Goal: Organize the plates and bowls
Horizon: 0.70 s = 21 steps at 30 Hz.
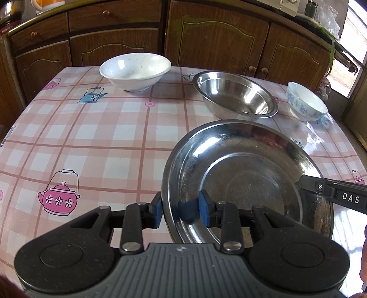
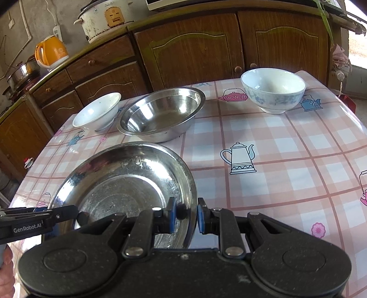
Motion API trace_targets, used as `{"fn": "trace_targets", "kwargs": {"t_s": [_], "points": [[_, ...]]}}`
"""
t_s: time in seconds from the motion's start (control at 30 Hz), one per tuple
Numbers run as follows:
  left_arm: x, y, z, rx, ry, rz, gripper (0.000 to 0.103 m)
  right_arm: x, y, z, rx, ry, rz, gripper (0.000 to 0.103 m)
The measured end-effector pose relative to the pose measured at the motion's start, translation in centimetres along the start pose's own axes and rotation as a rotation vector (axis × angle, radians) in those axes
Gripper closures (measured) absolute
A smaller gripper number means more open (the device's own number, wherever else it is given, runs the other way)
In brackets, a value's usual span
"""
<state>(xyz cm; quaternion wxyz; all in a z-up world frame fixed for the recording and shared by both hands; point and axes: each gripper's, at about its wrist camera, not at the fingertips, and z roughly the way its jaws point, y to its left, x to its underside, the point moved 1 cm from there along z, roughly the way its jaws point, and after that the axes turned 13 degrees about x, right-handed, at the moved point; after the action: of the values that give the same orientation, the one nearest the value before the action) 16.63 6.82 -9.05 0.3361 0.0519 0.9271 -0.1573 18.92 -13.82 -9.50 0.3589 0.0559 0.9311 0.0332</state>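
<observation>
A wide shallow steel plate (image 1: 240,174) is gripped by both grippers low over the pink checked tablecloth (image 1: 91,137). My left gripper (image 1: 181,209) is shut on the plate's left rim, one blue pad outside and one inside. My right gripper (image 2: 185,214) is shut on the opposite rim of the steel plate (image 2: 119,178). Each gripper shows in the other's view: the right gripper (image 1: 304,183) and the left gripper (image 2: 76,214). Behind the plate stand a deep steel basin (image 1: 236,96), a white bowl (image 1: 135,71) and a blue-flowered bowl (image 1: 306,102).
Brown wooden cabinets (image 2: 195,52) run close behind the table's far edge. On the counter stand an orange kettle (image 2: 51,52) and a white rice cooker (image 2: 103,18). A person's hand (image 2: 4,259) shows at the lower left. Bare cloth (image 2: 286,160) lies right of the plate.
</observation>
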Motion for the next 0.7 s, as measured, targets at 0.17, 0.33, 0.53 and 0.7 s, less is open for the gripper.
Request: {"fn": "trace_targets", "kwargs": {"t_s": [0.17,0.33,0.53,0.7], "points": [[-0.1,0.2,0.5,-0.002,0.007,-0.005,0.071,0.1,-0.1,0.6,0.004,0.004,0.004,0.079],[-0.1,0.1,0.9,-0.001,0.008,-0.005,0.071,0.1,-0.1,0.9,0.011,0.005,0.004,0.079],[-0.1,0.0,1.7,0.001,0.011,0.000,0.071,0.2,-0.3,1.3,0.018,0.007,0.008,0.078],[-0.2,-0.2,1.9,0.001,0.006,0.002,0.071,0.1,-0.5,1.5,0.024,0.002,0.011,0.078]]}}
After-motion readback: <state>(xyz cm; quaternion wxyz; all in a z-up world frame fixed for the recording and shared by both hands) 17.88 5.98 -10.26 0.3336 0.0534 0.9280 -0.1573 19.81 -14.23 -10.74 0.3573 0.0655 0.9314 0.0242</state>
